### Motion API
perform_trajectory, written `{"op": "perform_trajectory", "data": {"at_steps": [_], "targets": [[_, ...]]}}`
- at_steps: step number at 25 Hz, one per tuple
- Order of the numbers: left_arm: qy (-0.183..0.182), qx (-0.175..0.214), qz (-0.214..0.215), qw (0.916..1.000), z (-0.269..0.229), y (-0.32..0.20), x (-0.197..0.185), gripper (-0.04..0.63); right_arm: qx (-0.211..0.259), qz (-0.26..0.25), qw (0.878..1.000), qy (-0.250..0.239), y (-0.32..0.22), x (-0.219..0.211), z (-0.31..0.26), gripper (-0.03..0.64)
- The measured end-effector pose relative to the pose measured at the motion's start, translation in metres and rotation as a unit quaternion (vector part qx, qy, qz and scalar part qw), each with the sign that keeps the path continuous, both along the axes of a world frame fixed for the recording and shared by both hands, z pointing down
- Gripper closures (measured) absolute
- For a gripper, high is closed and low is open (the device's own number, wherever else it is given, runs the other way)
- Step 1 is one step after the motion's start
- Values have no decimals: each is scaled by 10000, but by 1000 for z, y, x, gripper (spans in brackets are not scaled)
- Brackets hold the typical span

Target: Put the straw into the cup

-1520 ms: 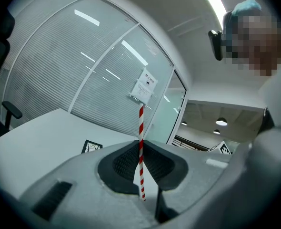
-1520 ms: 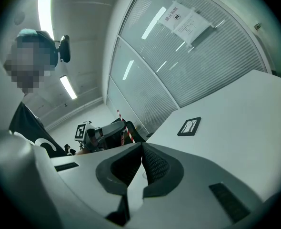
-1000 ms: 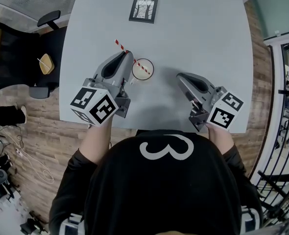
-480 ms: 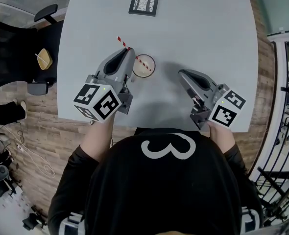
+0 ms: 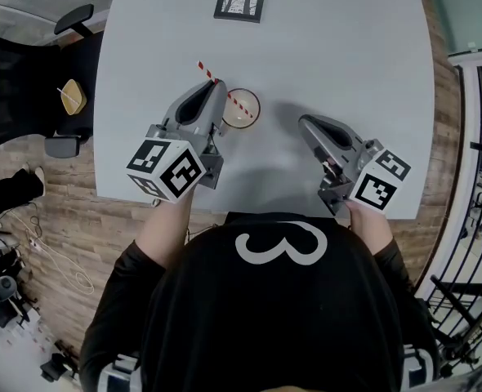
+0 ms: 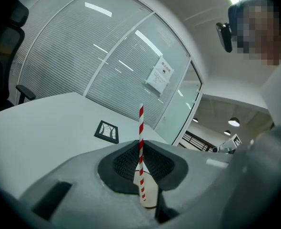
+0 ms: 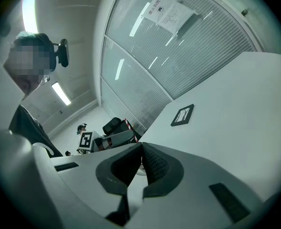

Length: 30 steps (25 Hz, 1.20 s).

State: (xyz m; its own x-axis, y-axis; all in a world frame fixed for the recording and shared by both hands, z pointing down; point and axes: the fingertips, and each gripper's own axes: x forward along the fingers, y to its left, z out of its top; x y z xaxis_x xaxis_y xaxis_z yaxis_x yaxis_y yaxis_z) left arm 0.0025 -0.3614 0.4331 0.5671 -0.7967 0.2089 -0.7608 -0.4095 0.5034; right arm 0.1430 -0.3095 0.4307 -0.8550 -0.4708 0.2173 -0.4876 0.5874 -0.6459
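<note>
The right gripper (image 7: 141, 147) fills the lower frame, its dark pads meeting at their tips with nothing pinched between them. At ten o'clock from those tips sits the left gripper (image 7: 130, 135) with its marker cube, a red-and-white straw (image 7: 127, 126) rising at its tip. At one o'clock a small framed picture (image 7: 182, 115) lies flat on the white table (image 7: 240, 123).

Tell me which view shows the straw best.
Left gripper view: the straw stands nearly whole between the jaws, end at the cup. Head view: partly hidden by the left gripper. Right gripper view: a distant sliver.
</note>
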Motion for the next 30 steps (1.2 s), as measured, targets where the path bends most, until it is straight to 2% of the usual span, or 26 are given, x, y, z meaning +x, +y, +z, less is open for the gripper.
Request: {"op": "perform_trajectory", "data": {"at_steps": [13,30], "targets": [[-260,15,111,9996,13,7,9,560,-87,43,9999,36,1,3,6,603],[-232,-130,124,9996,27,6,7,560,-147,55,9998,86,3,1,12,603]]}}
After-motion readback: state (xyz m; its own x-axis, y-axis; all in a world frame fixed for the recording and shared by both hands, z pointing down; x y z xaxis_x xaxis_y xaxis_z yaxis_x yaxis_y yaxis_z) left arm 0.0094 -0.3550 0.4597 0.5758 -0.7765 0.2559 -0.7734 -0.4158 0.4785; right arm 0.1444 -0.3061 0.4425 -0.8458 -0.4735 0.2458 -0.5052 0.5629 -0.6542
